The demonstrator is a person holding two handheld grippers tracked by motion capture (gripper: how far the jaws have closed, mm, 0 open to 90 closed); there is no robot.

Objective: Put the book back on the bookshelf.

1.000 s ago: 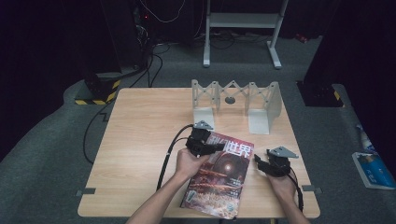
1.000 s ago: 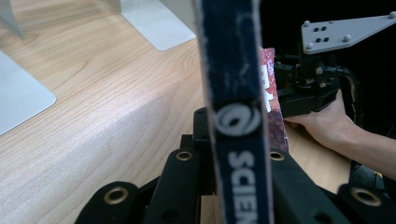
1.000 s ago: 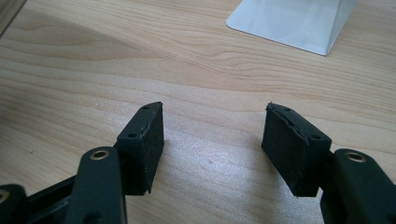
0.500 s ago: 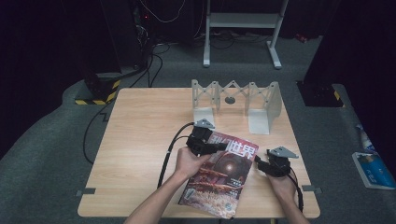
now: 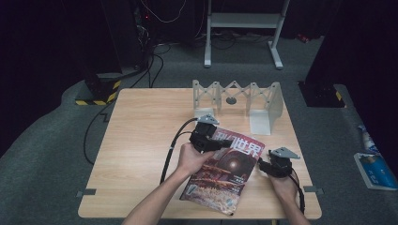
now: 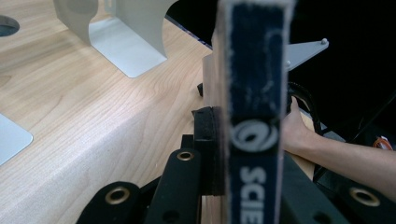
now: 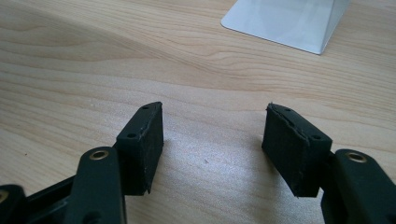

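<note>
A: The left gripper is clamping the top edge of the magazine, and in the left gripper view its jaws are pinching the spine edge-on. The near end of the magazine is lying toward the front of the table, while the held end is tilting up.

B: And the right gripper?

A: It is resting just beside the magazine's right edge with its jaws standing apart, nothing between the pads, only bare wood under them.

B: So what is looking risky?

A: The grip is sitting on a thin strip near one corner. The magazine is floppy, so its pages are likely sagging and could be fanning open or sliding out as it goes higher.

B: Anything farther out?

A: The grey metal rack is standing just behind the held end. If the magazine is swinging while being carried, its corner could be catching a divider and bending, or nudging the rack along the table.

B: The free gripper steadying the lower edge would be helping.
</note>
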